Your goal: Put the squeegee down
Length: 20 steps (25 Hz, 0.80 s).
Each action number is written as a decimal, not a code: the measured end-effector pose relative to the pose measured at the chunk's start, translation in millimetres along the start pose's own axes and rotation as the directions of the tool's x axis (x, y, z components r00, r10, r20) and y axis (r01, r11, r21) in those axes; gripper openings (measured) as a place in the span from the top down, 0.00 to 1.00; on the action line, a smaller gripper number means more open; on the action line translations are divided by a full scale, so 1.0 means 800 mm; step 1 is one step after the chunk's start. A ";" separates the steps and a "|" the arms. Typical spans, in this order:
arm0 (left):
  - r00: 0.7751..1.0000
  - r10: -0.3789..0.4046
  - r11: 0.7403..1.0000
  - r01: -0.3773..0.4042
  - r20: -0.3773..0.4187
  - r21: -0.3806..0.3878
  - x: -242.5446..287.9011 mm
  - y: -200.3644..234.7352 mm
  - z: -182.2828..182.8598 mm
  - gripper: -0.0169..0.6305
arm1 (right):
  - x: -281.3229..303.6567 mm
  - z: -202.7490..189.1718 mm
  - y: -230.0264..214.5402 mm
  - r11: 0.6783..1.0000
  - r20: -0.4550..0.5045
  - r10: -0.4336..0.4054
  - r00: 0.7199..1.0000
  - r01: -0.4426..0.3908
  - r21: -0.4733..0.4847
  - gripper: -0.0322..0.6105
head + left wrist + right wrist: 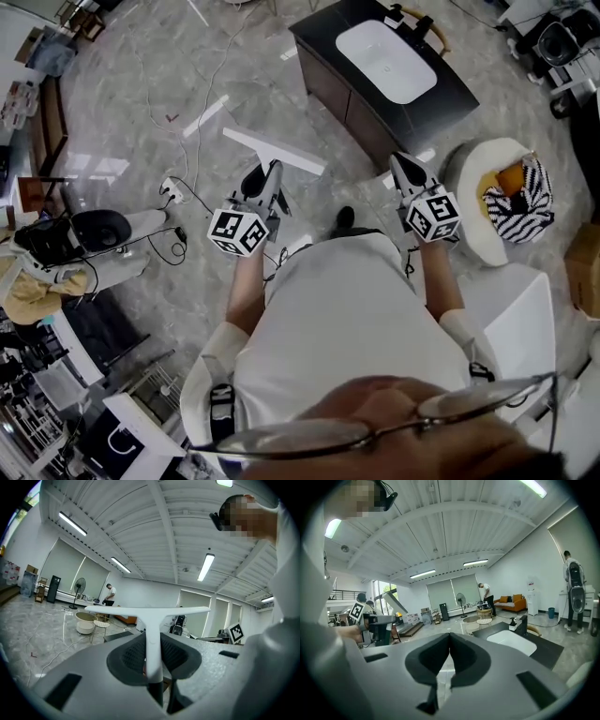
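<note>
The squeegee is white and T-shaped, with its long blade (274,150) held out ahead of me over the marble floor. My left gripper (271,176) is shut on its handle. In the left gripper view the handle (153,644) stands upright between the dark pads, with the blade (149,613) level across the top. To the right, my right gripper (403,167) is held at about the same height, shut and holding nothing. In the right gripper view its pads (449,641) meet at the tips. That view also shows the left gripper (370,620) at the far left.
A black vanity cabinet (323,70) with a white basin (386,58) stands ahead of my right gripper, with a faucet (521,625) at its edge. To the right, a white round seat (473,216) holds a striped bag. Machines and cables lie on the floor at left (94,230). People stand far off.
</note>
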<state>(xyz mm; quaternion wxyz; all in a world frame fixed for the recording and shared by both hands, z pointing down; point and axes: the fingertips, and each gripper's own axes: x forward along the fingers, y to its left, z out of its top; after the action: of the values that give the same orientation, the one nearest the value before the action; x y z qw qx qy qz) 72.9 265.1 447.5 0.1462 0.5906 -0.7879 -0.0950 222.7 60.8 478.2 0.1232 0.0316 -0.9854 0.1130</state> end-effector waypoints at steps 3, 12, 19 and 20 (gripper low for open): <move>1.000 0.021 1.000 -0.021 -0.002 0.006 0.026 -0.001 0.004 0.86 | 0.012 0.007 -0.026 1.000 -0.001 0.020 1.000 -0.020 0.005 0.94; 0.999 0.040 0.999 -0.040 0.014 -0.033 0.078 -0.010 0.008 0.86 | 0.028 0.008 -0.067 0.998 -0.010 0.068 0.998 -0.067 0.019 0.94; 0.999 0.045 0.998 -0.045 0.000 -0.034 0.110 0.012 0.013 0.86 | 0.055 0.018 -0.086 0.998 -0.016 0.065 0.998 -0.065 0.028 0.94; 0.999 0.048 0.998 -0.048 -0.003 -0.036 0.116 0.018 0.014 0.86 | 0.061 0.019 -0.090 0.998 -0.017 0.061 0.998 -0.061 0.028 0.94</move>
<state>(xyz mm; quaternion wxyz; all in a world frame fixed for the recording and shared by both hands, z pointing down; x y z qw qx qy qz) 31.6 179.8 452.6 0.1597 0.5689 -0.7999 -0.1050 178.6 -14.2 491.8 0.1282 0.0021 -0.9831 0.1308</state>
